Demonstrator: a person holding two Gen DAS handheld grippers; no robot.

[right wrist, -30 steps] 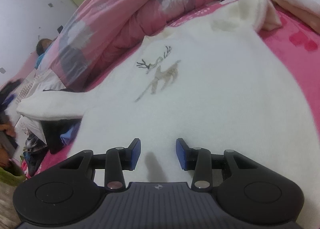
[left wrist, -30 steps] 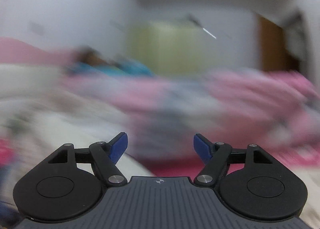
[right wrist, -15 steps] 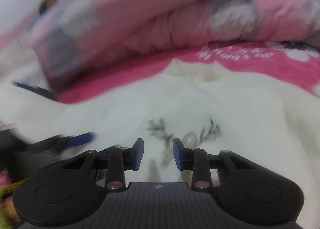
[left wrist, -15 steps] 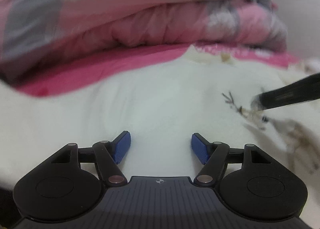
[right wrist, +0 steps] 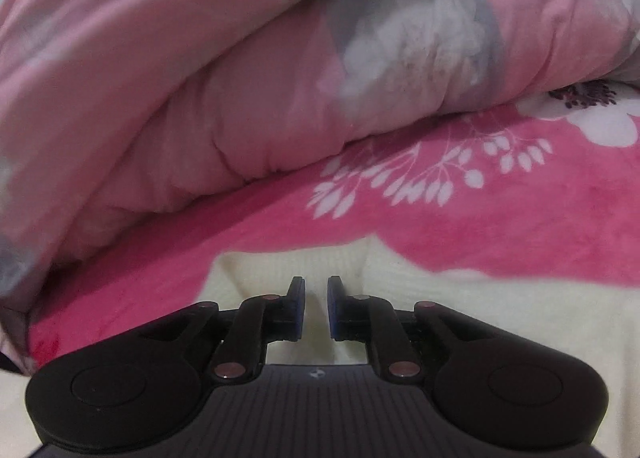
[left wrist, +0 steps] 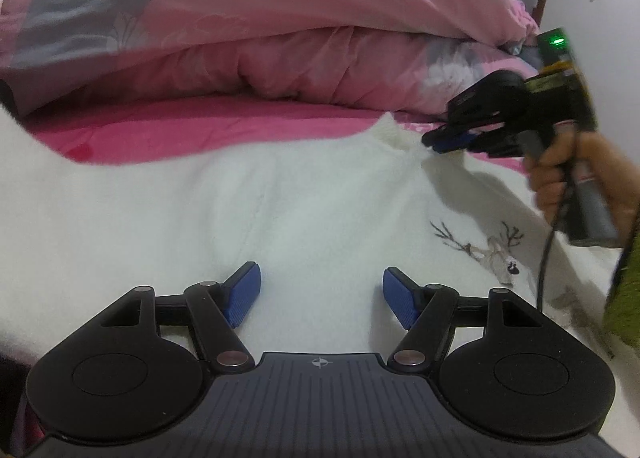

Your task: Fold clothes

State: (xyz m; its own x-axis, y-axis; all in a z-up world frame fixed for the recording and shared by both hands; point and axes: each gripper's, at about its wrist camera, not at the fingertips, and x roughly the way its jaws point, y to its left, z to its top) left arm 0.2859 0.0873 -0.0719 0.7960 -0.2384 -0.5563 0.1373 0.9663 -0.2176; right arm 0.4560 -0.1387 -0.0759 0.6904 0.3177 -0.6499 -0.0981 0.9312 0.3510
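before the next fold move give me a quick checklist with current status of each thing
1. White sweater lies spread flat on the pink sheet: ok.
2. Right gripper at the collar edge, jaws closing: ok.
3. Collar fabric pinched between its pads: cannot tell.
4. Left gripper open over the sweater body, gripping nothing: ok.
5. Rolled quilt clear of the sweater: ok.
6. Cable hangs over the reindeer print: not ok.

Rig appearance, both wrist views
Left gripper [left wrist: 321, 298]: black linkages, blue ribbed pads, silver rivets; right gripper [left wrist: 434, 143]: green LED, black cable; olive-green sleeve [left wrist: 624, 290].
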